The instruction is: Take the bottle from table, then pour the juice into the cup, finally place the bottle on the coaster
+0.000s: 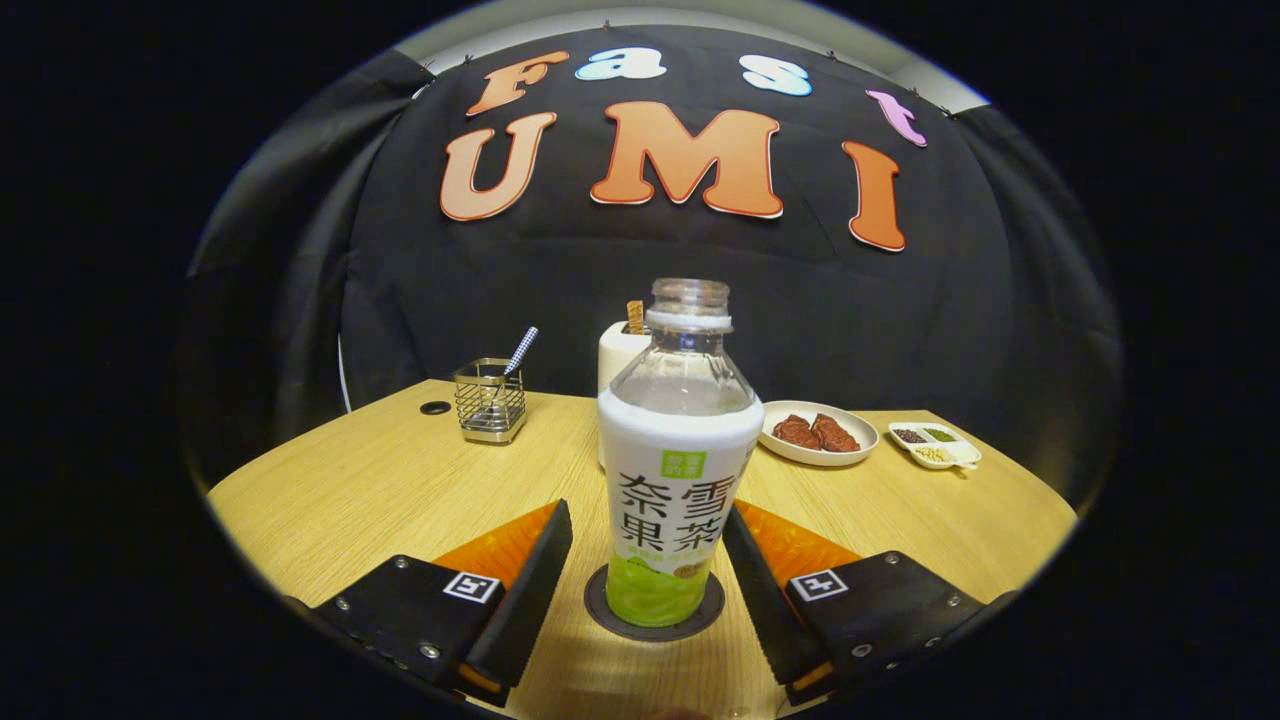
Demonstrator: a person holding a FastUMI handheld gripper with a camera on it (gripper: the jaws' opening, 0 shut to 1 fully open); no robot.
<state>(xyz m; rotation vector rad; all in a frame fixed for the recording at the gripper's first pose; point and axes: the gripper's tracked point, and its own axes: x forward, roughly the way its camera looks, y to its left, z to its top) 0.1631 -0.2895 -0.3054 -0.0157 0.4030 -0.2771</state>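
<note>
the bottle (672, 470) stands upright on a dark round coaster (654, 608), which lies flat on the wooden table (380, 480). its cap is off and the neck is open; the upper part is clear, and a white wrap with a green band at the foot covers the rest. no juice level can be made out through the clear shoulder

the gripper (648, 555) has its fingers (530, 590) spread wide, one on each side of the bottle's lower half, with the bottle between them. a gap shows between each finger and the wrap, so neither finger presses on it. the coaster sits between the finger ends, its rim showing on both sides of the bottle's base

directly behind the bottle stands a pale, off-white cup (622, 352), mostly hidden by it, with something small and brown sticking up from the top. beyond the fingers on one side a wire mesh holder (490, 402) holds a utensil with a checked handle (521, 351) leaning out of it, and a small dark hole (435, 407) sits in the tabletop just beside it. on the other side a round plate (822, 446) carries two dark reddish pieces, and farther out is a small divided dish (936, 445) with dark, green and pale contents in its sections
</note>
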